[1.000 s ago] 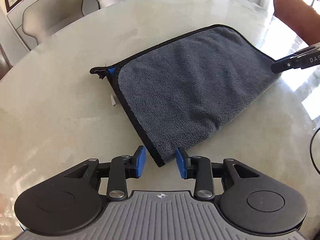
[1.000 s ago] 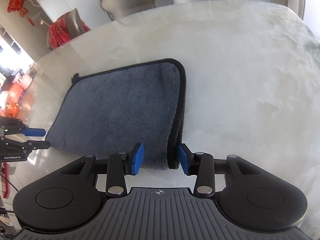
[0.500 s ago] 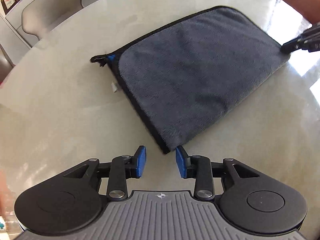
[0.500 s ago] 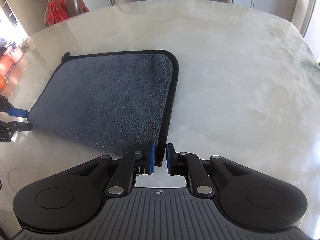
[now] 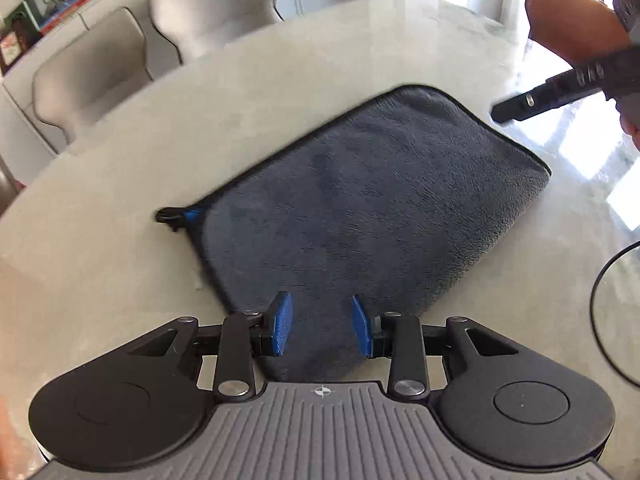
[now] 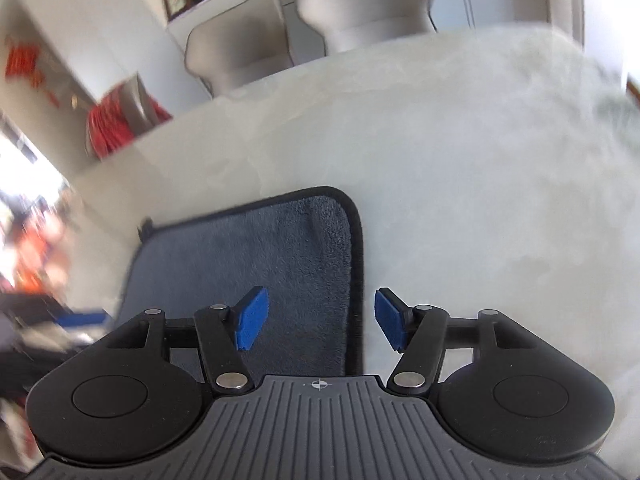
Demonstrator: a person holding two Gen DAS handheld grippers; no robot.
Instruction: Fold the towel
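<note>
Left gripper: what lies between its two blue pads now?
In the left wrist view, the grey towel lies between and below the open left gripper; nothing else is there.

Towel (image 5: pixel 360 208) dark grey, black trim, blue tag at corner. Table (image 5: pixel 120 264) pale beige marble. Chairs (image 5: pixel 92 76) light grey. Gripper pads (image 6: pixel 251 318) blue.

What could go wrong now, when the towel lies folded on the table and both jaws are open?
1. The towel is plush; the open left gripper above its near corner may pinch only the top layer.
2. The right gripper straddles the black edge; on this smooth table, the towel could slide and skew the fold.
</note>
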